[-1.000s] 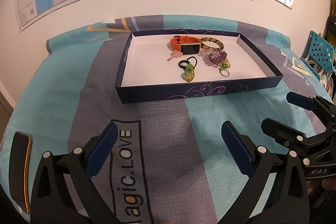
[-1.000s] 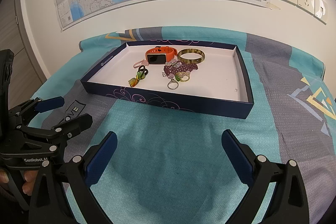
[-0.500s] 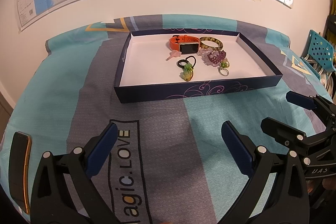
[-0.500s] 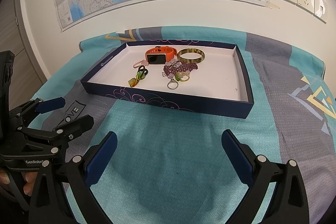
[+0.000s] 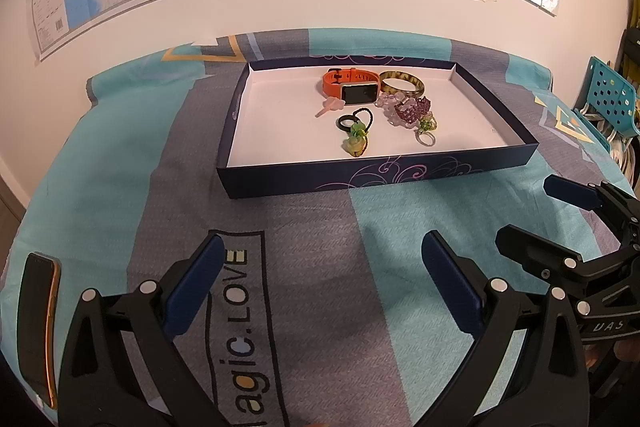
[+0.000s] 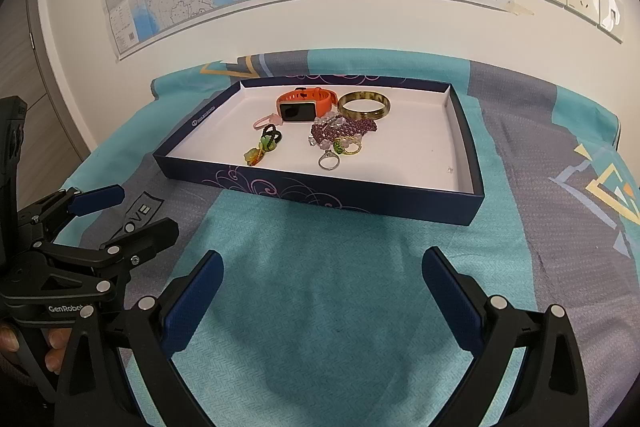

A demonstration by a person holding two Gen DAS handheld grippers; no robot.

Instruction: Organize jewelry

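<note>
Left wrist view showed almost no change from a second before — the left gripper (image 5: pixel 322 281) and right gripper (image 6: pixel 322 297) stayed spread and empty over the bedspread (image 5: pixel 120 167), the jewelry (image 5: pixel 380 103) lying clustered inside the tray (image 5: pixel 360 177), so sorting neither advanced nor visibly ended.

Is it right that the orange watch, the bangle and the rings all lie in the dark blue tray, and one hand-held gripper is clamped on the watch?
Not quite. The orange watch, bangle and rings do lie in the dark blue tray, but neither hand-held gripper holds the watch. The right wrist view shows the right and left ones open, short of the tray.
</note>
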